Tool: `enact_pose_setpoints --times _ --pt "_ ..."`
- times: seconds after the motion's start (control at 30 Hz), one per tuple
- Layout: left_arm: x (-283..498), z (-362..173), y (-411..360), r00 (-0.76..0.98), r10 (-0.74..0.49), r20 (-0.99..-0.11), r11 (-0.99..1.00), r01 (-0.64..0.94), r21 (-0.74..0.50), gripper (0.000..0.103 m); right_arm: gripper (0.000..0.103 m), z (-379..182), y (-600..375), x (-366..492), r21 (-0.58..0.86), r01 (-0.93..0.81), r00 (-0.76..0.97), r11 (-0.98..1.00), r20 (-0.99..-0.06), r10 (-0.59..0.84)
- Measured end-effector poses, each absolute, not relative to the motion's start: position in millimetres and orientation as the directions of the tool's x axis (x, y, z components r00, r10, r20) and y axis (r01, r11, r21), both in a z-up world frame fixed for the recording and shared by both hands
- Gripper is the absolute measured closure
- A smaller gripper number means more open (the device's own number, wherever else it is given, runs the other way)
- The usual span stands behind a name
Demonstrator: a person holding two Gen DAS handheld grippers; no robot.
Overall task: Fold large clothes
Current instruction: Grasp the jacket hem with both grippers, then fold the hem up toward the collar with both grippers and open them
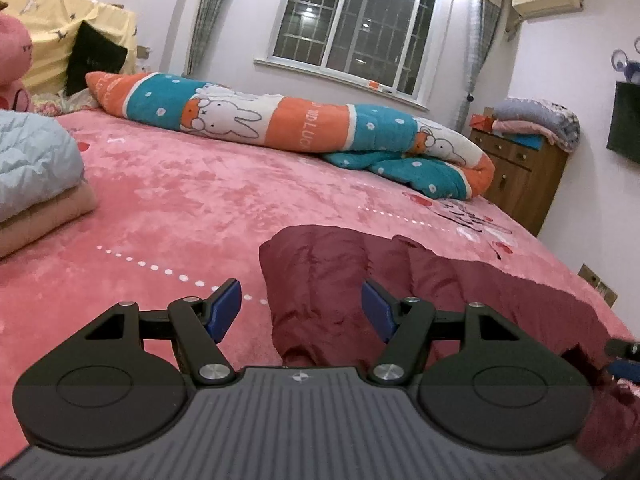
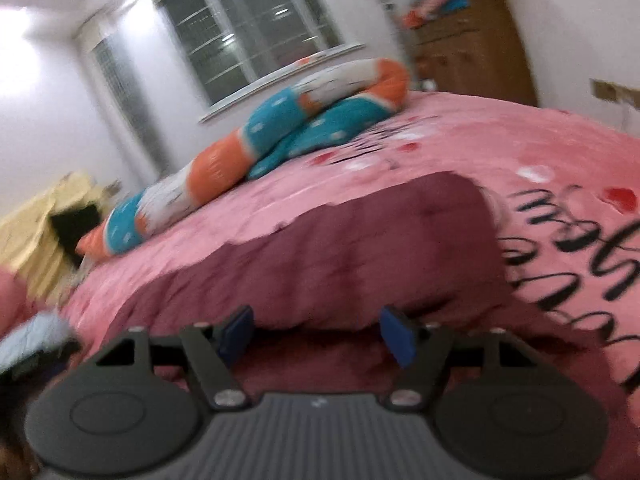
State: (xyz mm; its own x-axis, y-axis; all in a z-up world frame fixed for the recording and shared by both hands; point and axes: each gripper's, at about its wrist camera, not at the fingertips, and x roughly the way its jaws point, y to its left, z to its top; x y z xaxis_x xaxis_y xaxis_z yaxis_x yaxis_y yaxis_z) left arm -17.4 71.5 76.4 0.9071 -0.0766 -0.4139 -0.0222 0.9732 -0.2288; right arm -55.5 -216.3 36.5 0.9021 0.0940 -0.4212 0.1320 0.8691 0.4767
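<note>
A dark red padded garment [image 1: 328,280] lies folded on the pink bed cover [image 1: 200,208], its left edge in front of my left gripper [image 1: 301,307]. That gripper is open, blue pads wide apart, nothing pressed between them. In the blurred right wrist view the same dark red garment [image 2: 352,248] fills the middle as a thick fold. My right gripper [image 2: 316,334] hangs just above its near edge, jaws open, with cloth behind the gap but not pinched. The tip of the right gripper [image 1: 622,360] shows at the right edge of the left wrist view.
A rolled orange, teal and white blanket [image 1: 280,120] lies across the far side of the bed. Folded light blue and beige bedding [image 1: 36,176] is stacked at the left. A wooden dresser [image 1: 520,168] stands past the bed's right corner, under a window [image 1: 352,20].
</note>
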Motion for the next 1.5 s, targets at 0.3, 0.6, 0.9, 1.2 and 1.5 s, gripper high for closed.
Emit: enact_pose_setpoints --times 0.3,0.6,0.9,1.2,1.5 --pt "-21 71 65 0.897 -0.046 -0.440 0.986 -0.029 -0.163 0.022 0.030 17 -265 -42 0.592 0.201 0.911 0.781 -0.405 0.072" --pt "-29 67 54 0.892 -0.023 -0.452 0.995 -0.022 -0.095 0.022 0.047 15 -249 -18 0.527 0.131 0.897 0.839 -0.424 0.126" --pt "-27 61 43 0.880 0.000 -0.475 0.999 -0.019 -0.035 0.020 0.096 26 -242 -8 0.491 0.076 0.922 0.868 -0.367 0.127" --pt "-25 54 36 0.877 0.005 -0.481 1.000 0.002 0.014 0.015 0.098 35 -281 -3 0.405 0.214 0.932 0.889 -0.358 -0.061" --pt "-28 59 34 0.877 0.037 -0.480 0.999 -0.022 0.037 0.017 0.084 15 -281 9 0.402 0.238 0.873 0.885 -0.488 -0.013"
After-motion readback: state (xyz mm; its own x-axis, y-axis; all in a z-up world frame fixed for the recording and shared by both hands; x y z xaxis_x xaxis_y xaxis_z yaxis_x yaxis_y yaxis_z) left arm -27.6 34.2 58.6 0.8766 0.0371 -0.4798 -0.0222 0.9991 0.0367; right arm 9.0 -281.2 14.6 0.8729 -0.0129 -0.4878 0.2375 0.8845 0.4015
